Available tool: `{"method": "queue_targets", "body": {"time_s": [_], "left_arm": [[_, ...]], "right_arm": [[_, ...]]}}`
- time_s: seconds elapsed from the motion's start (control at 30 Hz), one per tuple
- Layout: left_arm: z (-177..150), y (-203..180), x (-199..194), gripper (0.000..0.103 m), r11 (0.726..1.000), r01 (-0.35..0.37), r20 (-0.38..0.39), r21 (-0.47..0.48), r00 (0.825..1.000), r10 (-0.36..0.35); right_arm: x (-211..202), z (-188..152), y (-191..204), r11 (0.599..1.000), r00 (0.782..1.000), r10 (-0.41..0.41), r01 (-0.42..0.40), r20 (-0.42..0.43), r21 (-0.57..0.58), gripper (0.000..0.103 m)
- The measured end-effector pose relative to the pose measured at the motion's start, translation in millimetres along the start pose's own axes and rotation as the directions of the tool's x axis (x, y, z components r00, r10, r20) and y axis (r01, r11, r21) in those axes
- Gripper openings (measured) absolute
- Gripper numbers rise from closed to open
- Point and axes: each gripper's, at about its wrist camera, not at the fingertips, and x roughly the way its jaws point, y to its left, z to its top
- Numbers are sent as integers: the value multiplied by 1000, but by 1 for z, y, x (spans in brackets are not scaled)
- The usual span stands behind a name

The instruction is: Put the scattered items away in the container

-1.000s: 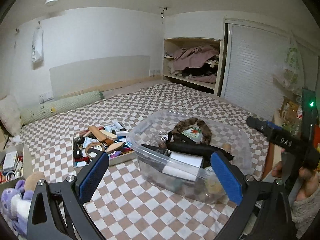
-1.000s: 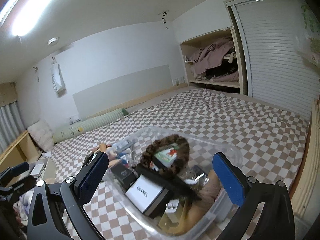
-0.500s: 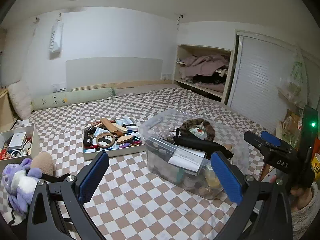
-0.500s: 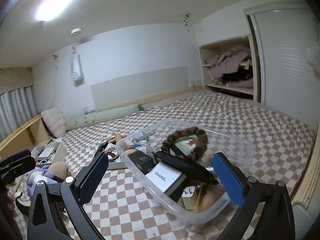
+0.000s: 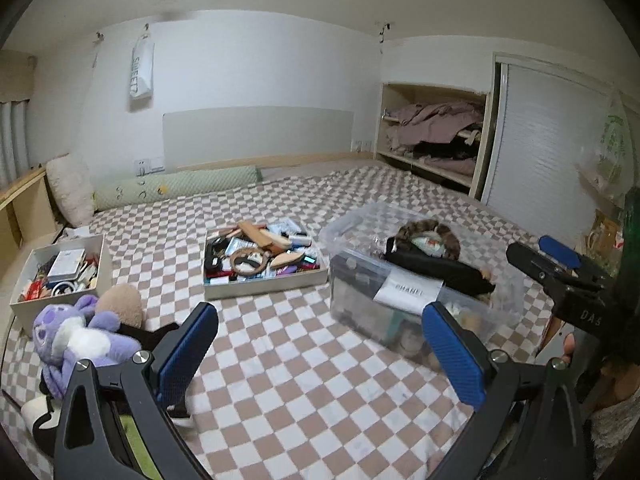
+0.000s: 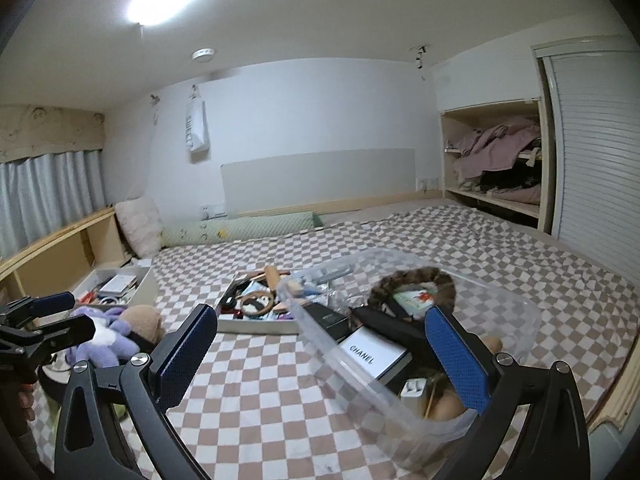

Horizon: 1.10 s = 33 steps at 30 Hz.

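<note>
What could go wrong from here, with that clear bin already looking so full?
Three risks, as I judge them:
1. The clear plastic bin is already heaped; the white Chanel box and black pouch sit near its rim, so anything added may slide off.
2. The shallow tray holds small tangled items; one grab might drag out several.
3. The purple plush toy lies right by the open left gripper, so it could be nudged.

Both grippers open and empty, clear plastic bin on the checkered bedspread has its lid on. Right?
Not quite: the clear plastic bin has no lid on; the right wrist view looks straight in at the white Chanel box. The left gripper and right gripper are open and empty.
</note>
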Motion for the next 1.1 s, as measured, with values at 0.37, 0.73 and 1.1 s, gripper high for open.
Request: {"method": "queue_targets", "body": {"time_s": [0.37, 0.73, 1.1], "left_arm": [[-23, 13, -15, 102, 1000, -23, -53, -7, 998, 22], [-36, 28, -15, 102, 997, -63, -109, -41, 992, 58], [-42, 31, -13, 102, 997, -65, -144, -45, 988, 58]], "right_arm": [[-8, -16, 24, 1000, 998, -2, 1, -68, -12, 103], [-12, -32, 36, 1000, 992, -3, -1, -129, -31, 103], [-14, -44, 46, 998, 985, -3, -7, -171, -58, 103]]}}
